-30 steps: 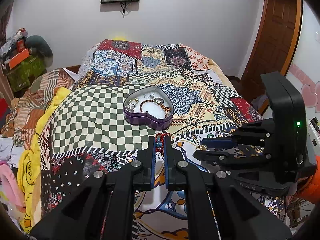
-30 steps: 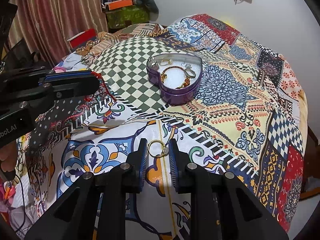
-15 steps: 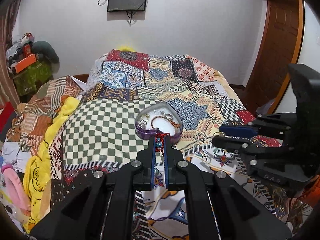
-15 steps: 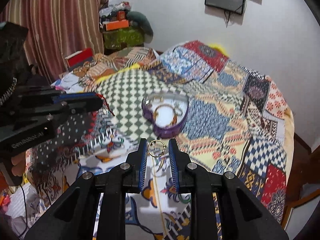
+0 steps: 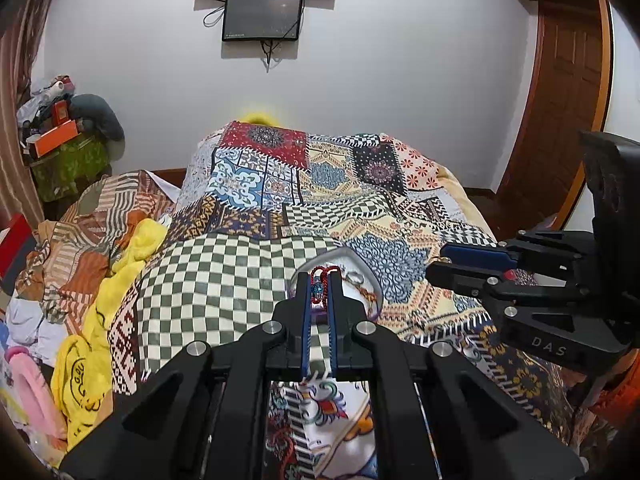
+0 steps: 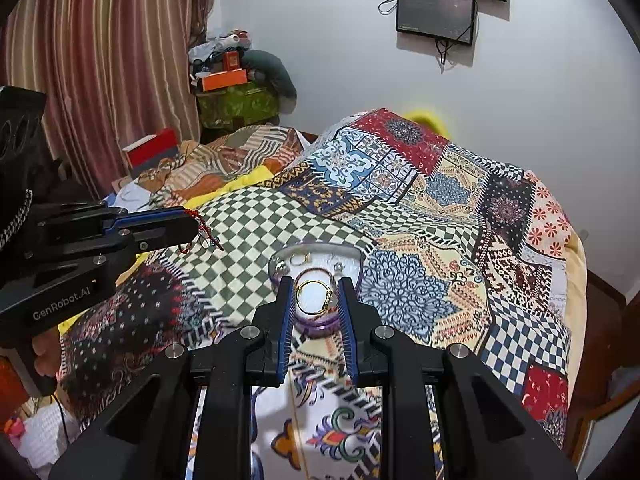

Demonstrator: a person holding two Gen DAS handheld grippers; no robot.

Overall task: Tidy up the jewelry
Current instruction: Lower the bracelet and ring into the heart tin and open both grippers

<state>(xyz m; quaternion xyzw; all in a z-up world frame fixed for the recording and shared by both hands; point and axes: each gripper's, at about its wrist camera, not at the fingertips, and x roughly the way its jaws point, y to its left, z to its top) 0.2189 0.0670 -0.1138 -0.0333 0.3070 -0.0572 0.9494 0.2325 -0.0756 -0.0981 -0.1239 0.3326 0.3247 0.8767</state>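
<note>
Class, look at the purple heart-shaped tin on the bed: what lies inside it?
Inside the tin: small rings and a bracelet on a white lining. The gold ring in the right gripper hides its near part.

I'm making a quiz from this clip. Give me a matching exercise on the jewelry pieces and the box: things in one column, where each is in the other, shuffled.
Things:
1. red bracelet
2. gold ring
3. heart box
4. screen

Places:
A. on the bedspread
B. on the wall
C. in the left gripper
D. in the right gripper

Pairs: 1-C, 2-D, 3-A, 4-B
</note>
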